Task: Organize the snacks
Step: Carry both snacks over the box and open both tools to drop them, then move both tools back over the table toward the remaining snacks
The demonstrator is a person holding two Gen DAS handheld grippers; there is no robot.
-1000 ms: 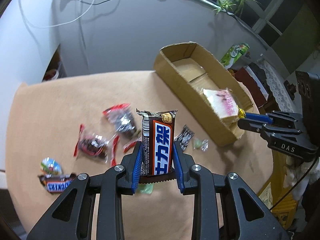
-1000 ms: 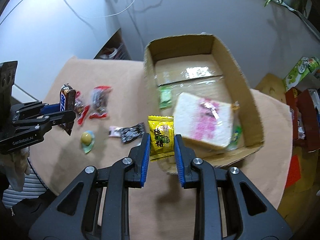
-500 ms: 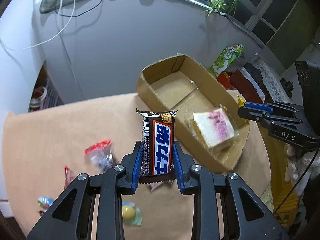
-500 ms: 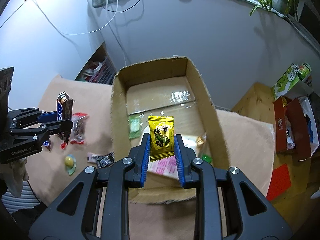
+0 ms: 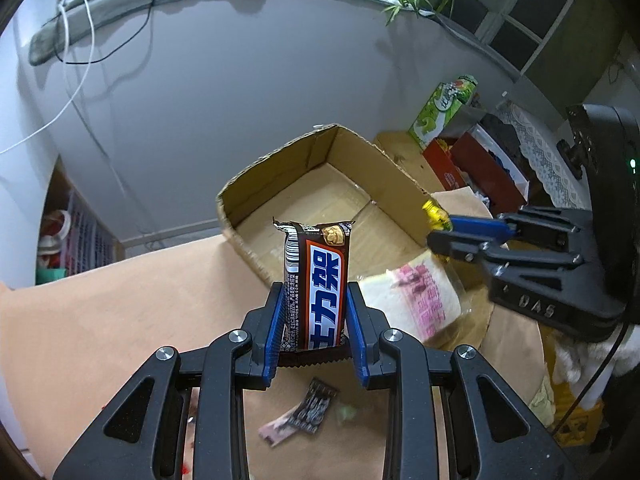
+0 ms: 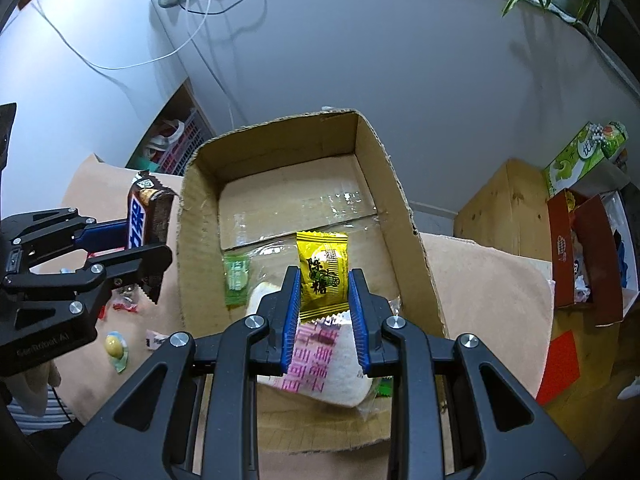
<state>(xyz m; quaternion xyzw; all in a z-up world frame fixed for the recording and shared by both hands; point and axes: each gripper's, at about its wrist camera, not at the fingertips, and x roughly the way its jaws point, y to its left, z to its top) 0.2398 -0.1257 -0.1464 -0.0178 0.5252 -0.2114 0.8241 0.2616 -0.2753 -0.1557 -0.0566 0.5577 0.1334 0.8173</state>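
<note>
The left claw (image 5: 316, 320) is clenching an upright chocolate bar (image 5: 316, 284) between its blue pads, hovering at the near left wall of the cardboard box (image 5: 276, 184). The right claw (image 6: 325, 308) is gripping a yellow candy packet (image 6: 323, 272) upright above the box interior. Inside the box, a wrapped bread slice (image 6: 320, 368) and a green sachet (image 6: 237, 276) are lying on the floor. Loose snacks, including a dark wrapper (image 5: 316, 404), are lying on the desk (image 5: 120, 312).

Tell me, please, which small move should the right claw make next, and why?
Probably open the right claw to drop the yellow candy packet: it hangs over the cardboard box, above the wrapped bread already inside.
</note>
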